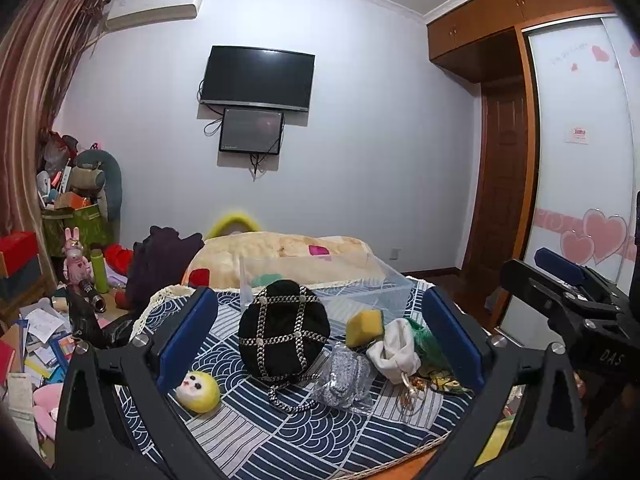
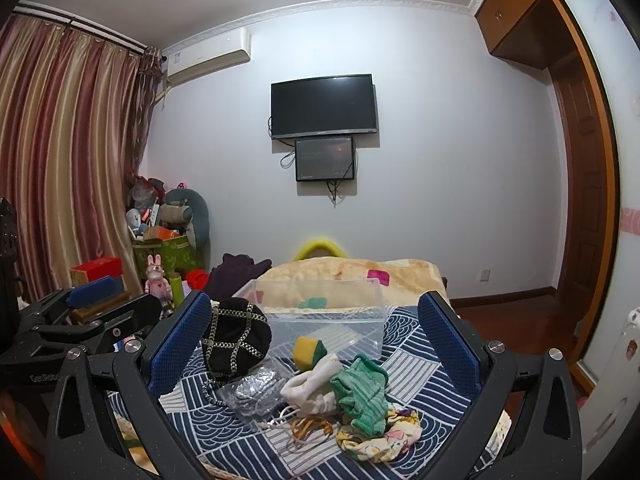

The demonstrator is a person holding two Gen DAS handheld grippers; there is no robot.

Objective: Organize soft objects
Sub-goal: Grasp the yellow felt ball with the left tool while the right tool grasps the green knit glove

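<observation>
Hovering side by side, both grippers face the heap on the blue-and-white wave-patterned quilt (image 1: pixel 256 436) spread over the bed. The left gripper (image 1: pixel 320 340) has its fingers spread wide, nothing between the pads, and the round black fabric bag with silver chain lattice (image 1: pixel 284 336) sits dead centre between them, just ahead: to my eye that is the line-up for a first pick. By the left finger lies the small yellow plush doll head (image 1: pixel 199 391); toward the right finger, the yellow sponge block (image 1: pixel 363 327) and the crumpled white cloth pouch (image 1: pixel 394 350).

The right gripper (image 2: pixel 314 346) is spread and empty too, framing that sponge, the pouch, the bunched green knitted cloth (image 2: pixel 362 394) and the glittery silver pouch in clear wrap (image 2: pixel 252 394). Beyond the fingertips waits the clear plastic storage bin (image 2: pixel 332 322), open-topped and apparently empty, likely the destination, set close so each carry is short. Everything soft is outside it, so sorting looks unstarted.
</observation>
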